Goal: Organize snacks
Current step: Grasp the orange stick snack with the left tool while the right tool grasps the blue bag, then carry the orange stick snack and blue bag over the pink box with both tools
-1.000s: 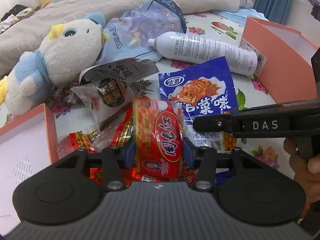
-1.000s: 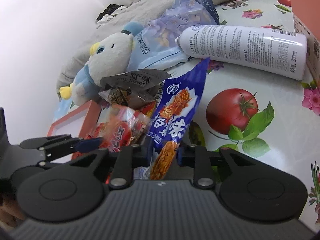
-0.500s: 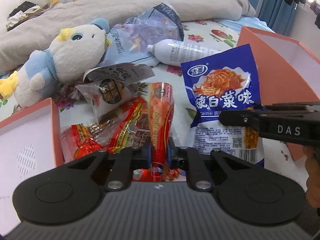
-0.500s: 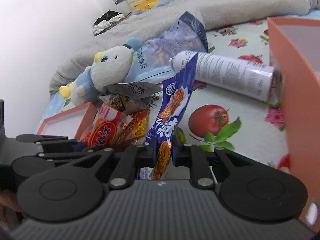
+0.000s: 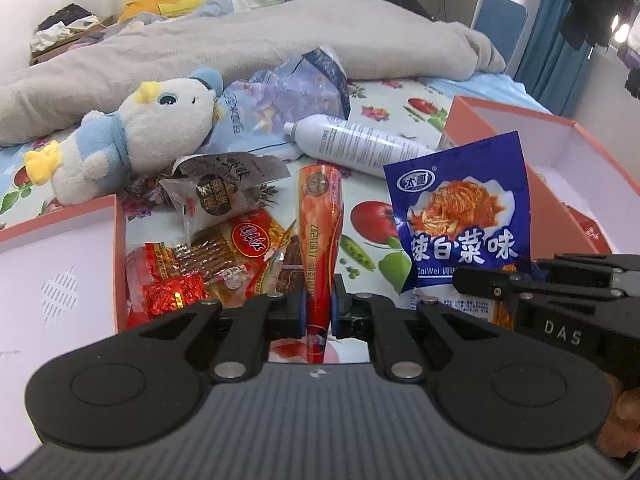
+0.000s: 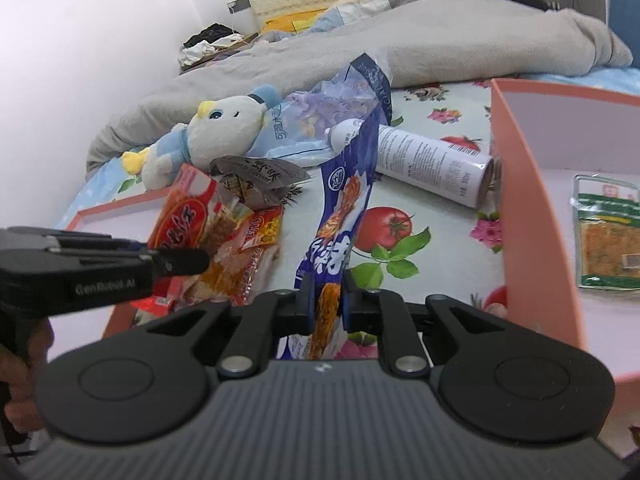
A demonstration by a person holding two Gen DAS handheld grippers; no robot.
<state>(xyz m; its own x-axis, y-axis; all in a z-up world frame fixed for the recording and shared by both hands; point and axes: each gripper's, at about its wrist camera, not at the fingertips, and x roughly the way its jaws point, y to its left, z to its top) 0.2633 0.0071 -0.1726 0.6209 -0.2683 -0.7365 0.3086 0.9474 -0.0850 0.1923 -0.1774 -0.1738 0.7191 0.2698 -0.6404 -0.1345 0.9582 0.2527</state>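
My left gripper [image 5: 319,310] is shut on a red snack packet [image 5: 319,232], held edge-on above the bed; it also shows in the right wrist view [image 6: 182,216]. My right gripper [image 6: 325,304] is shut on a blue snack packet [image 6: 340,208], held upright; it shows face-on in the left wrist view [image 5: 460,216]. A pile of red snack packets [image 5: 224,264] and a dark packet [image 5: 216,196] lie on the floral sheet. An orange box [image 6: 520,184] stands at the right with a green-edged snack packet [image 6: 608,232] inside.
A plush toy [image 5: 144,136], a white spray can [image 5: 360,146] and a pale blue bag [image 5: 288,96] lie behind the pile. An orange box lid [image 5: 60,264] lies at the left. A grey duvet [image 5: 240,52] covers the far bed.
Both grippers have risen and pulled back with their packets. The red packet has turned edge-on. The right orange box's inside has come into the right wrist view.
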